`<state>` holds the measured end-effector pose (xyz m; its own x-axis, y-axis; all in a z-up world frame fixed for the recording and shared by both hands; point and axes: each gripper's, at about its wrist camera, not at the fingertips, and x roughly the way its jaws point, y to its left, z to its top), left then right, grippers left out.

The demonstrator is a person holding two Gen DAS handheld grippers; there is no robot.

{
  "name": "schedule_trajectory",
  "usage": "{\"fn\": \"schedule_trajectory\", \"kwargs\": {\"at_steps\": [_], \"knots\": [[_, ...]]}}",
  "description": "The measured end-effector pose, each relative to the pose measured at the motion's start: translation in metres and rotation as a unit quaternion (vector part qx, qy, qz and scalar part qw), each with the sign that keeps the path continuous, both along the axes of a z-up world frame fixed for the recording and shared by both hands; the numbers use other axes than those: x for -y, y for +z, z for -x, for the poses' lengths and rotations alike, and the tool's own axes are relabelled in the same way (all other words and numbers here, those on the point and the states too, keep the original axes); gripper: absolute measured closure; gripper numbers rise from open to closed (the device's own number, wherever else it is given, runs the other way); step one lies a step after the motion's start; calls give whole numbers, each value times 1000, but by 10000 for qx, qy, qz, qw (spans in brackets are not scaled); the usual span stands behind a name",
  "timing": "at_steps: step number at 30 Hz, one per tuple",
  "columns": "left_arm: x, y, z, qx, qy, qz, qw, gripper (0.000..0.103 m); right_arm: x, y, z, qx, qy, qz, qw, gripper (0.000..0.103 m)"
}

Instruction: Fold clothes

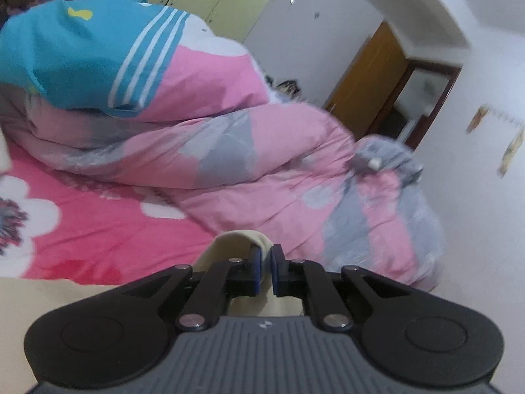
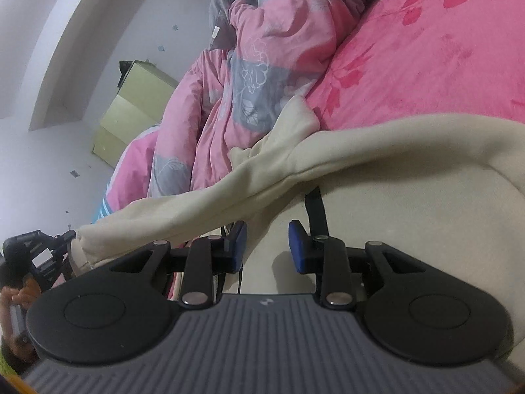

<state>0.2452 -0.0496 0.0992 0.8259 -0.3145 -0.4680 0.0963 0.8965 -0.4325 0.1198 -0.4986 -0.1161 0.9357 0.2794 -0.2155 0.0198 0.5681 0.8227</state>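
Pink bed sheet, rumpled quilt piled behind. Cream sweatshirt sprawled on bed. Left claw pinched tight on sweatshirt fold; right claw spread open, hovering over sweatshirt, gripping nothing.

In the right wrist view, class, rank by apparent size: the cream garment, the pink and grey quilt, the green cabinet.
1. Cream garment, though it lies closest to the camera, which inflates it.
2. Pink and grey quilt.
3. Green cabinet, farthest away, so its true size is unsure.
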Motion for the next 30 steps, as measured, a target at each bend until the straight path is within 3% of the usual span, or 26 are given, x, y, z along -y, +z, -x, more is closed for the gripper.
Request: {"fn": "schedule_trajectory", "kwargs": {"at_steps": [4,7,12,13,16,22,26,30], "knots": [[-9,-18,2,-470,-23,-505,9976,94,1,0,0,2,7,-22,10000,77],[-33,-70,10,-1391,98,-698,9878,91,1,0,-1,-1,12,-33,10000,76],[-71,-102,39,-1448,678,-620,9852,82,-1,-1,-1,3,4,-27,10000,75],[-72,-103,45,-1329,617,-665,9870,82,-2,-1,1,2,-5,-28,10000,75],[-54,-99,58,-935,194,-1127,9890,67,-2,-1,0,-1,-1,-21,10000,75],[0,-90,62,-253,-656,-1801,9811,50,-3,0,0,-28,-4,35,10000,75],[56,-77,40,-62,-1295,-1787,9753,41,-5,2,0,-57,-10,97,9999,75],[131,-68,1,-144,-2138,-1612,9634,32,-4,2,1,-56,-25,51,10000,75]]}}
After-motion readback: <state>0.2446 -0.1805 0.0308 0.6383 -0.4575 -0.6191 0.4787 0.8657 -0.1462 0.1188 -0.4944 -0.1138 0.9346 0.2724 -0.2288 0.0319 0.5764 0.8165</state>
